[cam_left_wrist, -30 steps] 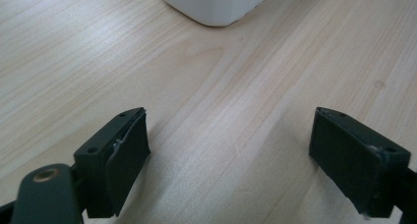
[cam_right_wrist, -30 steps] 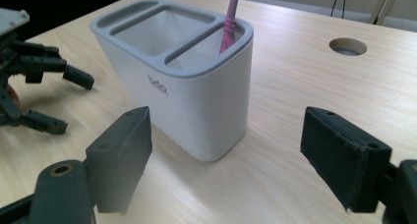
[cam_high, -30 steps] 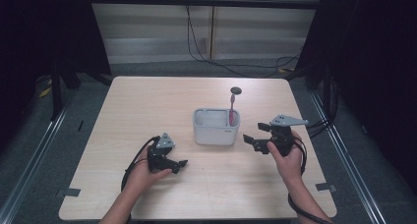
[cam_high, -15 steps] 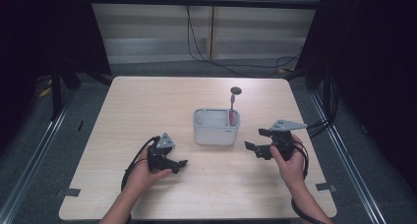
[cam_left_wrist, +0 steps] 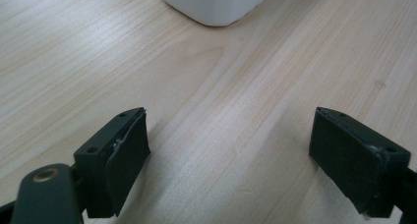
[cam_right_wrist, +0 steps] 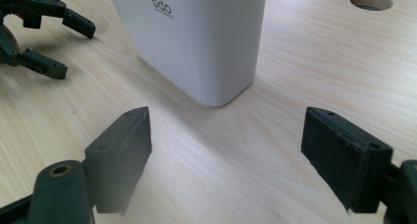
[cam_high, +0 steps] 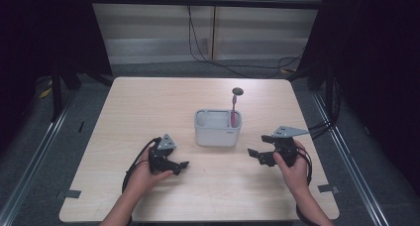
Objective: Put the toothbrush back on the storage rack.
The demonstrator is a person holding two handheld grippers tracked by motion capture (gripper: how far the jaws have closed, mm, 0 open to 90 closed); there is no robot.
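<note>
Right gripper (cam_high: 258,156) lowered, backed off white holder (cam_high: 218,128); both grippers wide, empty.

The holder (cam_high: 218,128) stands mid-table (cam_high: 148,102), a toothbrush (cam_high: 234,109) in it, between both tools.

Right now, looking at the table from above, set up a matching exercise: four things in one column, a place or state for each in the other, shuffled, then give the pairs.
Things:
1. white tub
2. pink toothbrush
3. left gripper
4. round hole

Places or states:
A. stands upright at the tub's right end
B. in the tabletop behind the tub
C. at the table's middle, between the two grippers
D. open and empty, left of the tub, near the front edge

Pairs: 1-C, 2-A, 3-D, 4-B
</note>
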